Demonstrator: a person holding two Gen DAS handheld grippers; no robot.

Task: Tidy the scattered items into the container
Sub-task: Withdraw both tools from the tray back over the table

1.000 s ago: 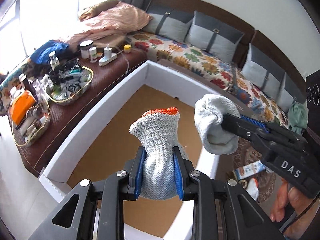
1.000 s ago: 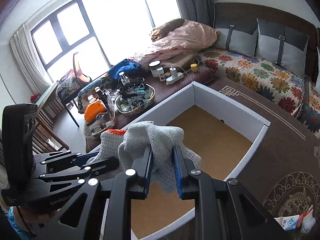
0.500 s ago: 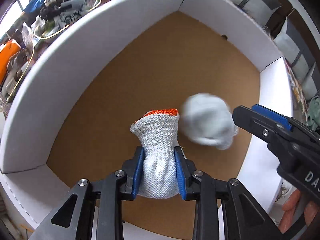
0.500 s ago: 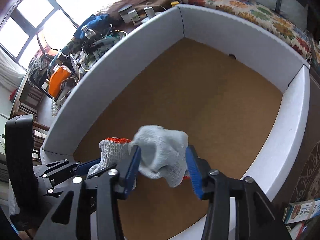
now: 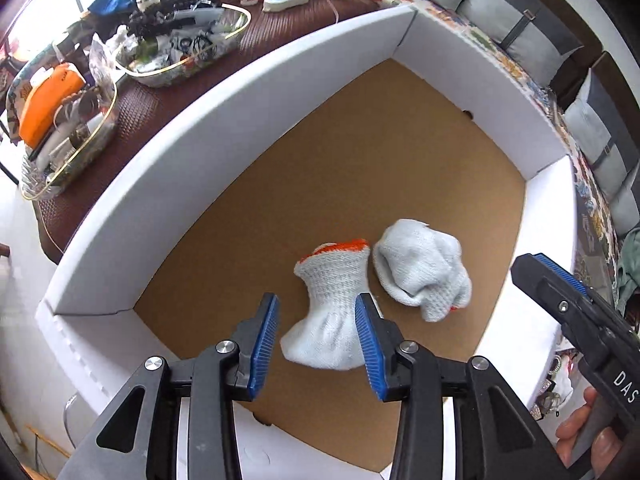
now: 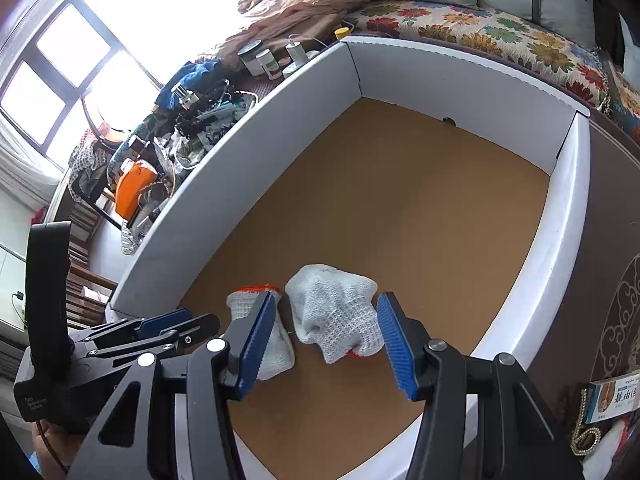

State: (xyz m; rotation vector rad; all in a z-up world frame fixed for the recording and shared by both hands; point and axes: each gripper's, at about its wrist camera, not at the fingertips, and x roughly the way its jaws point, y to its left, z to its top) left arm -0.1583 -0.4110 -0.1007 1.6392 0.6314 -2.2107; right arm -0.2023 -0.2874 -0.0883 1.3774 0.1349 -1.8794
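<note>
Each camera sits just behind its own hand-held gripper, looking steeply down along the fingers into the white-walled box (image 5: 224,148), close above its brown floor. The left view faces the box's far corner, with the right hand-held gripper (image 5: 560,292) at its right edge. The right view takes in the same box (image 6: 248,152) from beside it, both sharing two knitted gloves (image 5: 332,300) (image 6: 336,312) and the cluttered surface (image 5: 152,92) beyond.

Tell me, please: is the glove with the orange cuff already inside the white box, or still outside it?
Inside. The glove with the orange cuff lies on the brown floor of the white box, beside the other glove, with the box walls all around it.
</note>
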